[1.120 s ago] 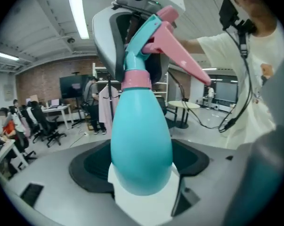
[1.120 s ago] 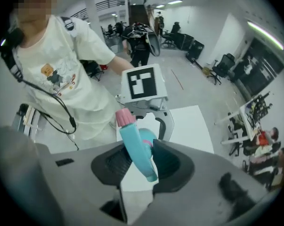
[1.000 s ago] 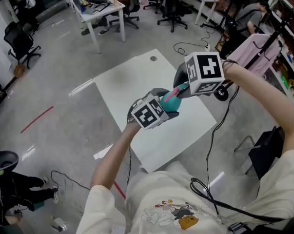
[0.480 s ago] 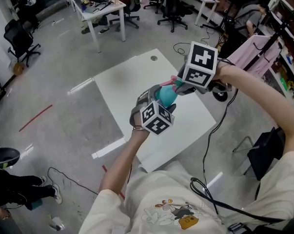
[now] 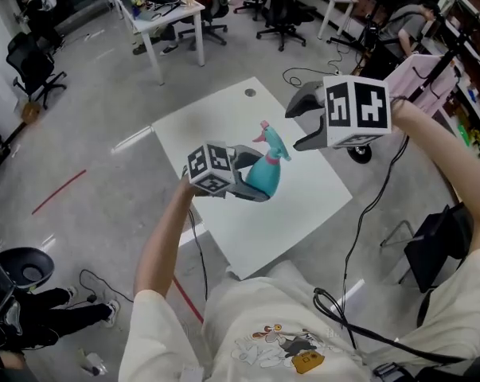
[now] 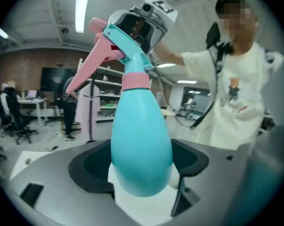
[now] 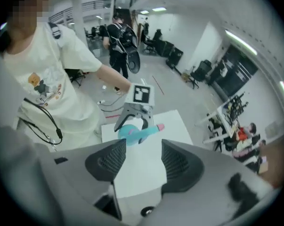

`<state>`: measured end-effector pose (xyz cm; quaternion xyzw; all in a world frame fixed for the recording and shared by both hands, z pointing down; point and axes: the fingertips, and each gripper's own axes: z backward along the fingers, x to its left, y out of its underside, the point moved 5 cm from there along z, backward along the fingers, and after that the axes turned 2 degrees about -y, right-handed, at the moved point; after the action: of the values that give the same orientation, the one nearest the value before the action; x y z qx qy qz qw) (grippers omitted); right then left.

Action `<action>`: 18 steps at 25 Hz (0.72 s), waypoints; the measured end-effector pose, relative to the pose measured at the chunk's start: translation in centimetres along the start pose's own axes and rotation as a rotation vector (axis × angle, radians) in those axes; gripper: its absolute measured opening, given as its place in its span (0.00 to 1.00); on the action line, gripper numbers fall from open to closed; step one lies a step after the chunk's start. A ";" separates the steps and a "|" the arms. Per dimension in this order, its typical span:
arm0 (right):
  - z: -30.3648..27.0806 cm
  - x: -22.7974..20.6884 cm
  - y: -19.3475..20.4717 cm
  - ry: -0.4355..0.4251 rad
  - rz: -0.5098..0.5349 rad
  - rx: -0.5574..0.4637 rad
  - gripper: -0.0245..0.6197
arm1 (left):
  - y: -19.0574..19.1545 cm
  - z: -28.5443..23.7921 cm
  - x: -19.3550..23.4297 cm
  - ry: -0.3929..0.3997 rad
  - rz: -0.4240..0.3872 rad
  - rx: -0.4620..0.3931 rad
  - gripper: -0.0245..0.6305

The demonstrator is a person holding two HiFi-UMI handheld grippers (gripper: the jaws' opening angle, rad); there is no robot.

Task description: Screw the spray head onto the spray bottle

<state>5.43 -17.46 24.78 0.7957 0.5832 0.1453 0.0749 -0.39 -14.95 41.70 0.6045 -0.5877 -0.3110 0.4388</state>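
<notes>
A teal spray bottle (image 5: 265,173) with a pink collar and a teal-and-pink spray head (image 5: 270,140) on top is held above the white table (image 5: 216,122). My left gripper (image 5: 251,185) is shut on the bottle's wide lower body (image 6: 142,145), and the head (image 6: 116,44) points up and away. To the right of the head, apart from it, is my right gripper (image 5: 297,127). Its jaws are opening with nothing between them. In the right gripper view the bottle (image 7: 132,132) lies beyond the right gripper (image 7: 142,161), held by the left gripper (image 7: 133,117).
Beyond the table stand a desk (image 5: 164,10) and several office chairs (image 5: 281,10). A rack with a pink garment (image 5: 419,78) is at the right. A cable (image 5: 367,205) runs over the floor by the table's right edge. A person with a backpack (image 7: 120,36) stands further off.
The right gripper has let go of the spray head, opened and drawn back to the right. The left gripper has swung left with the bottle, whose head now shows in full.
</notes>
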 end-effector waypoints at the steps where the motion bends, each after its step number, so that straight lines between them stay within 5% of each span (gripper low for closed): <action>1: 0.4 0.8 -0.9 -0.008 0.068 -0.049 0.40 | -0.2 0.2 -0.7 0.104 0.017 -0.032 0.64; 4: 1.2 3.3 -3.3 -0.013 0.298 -0.126 0.40 | -0.8 1.1 -2.5 0.360 0.056 -0.050 0.64; 7: 0.8 4.6 -4.0 -0.013 0.462 -0.086 0.40 | -0.8 1.2 -4.0 0.505 0.061 0.011 0.64; 18: -3.2 9.3 -2.9 -0.254 0.671 0.030 0.40 | -1.4 -1.0 -6.9 0.612 -0.045 0.166 0.64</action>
<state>4.40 -7.89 28.30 0.9556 0.2777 0.0531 0.0832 0.35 -8.05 39.91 0.7167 -0.4381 -0.0753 0.5373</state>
